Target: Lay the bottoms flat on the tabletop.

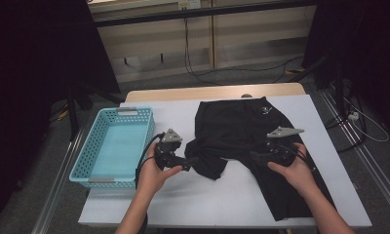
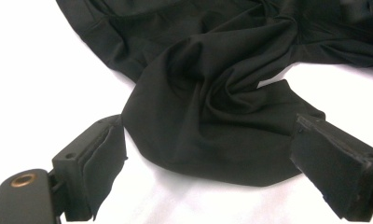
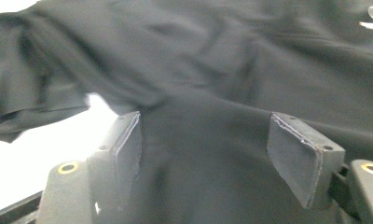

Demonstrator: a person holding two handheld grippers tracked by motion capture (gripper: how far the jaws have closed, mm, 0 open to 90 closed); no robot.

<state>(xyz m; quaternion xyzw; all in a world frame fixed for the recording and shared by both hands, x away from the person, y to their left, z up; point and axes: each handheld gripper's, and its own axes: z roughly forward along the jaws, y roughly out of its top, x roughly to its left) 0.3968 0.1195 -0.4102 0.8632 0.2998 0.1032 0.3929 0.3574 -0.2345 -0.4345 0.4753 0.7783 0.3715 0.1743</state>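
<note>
A: Where does the garment lie?

B: The black shorts (image 1: 254,141) lie rumpled on the white table (image 1: 193,195), right of the blue basket (image 1: 116,146).

A: The grippers?

B: The left gripper (image 2: 208,154) has its jaws spread wide, a bunched fold between them. The right gripper (image 3: 205,154) also gapes, over dark, blurred cloth. The logo is cut off.

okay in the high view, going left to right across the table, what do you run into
Blue basket → left gripper → black shirt → right gripper, over the shirt.
</note>
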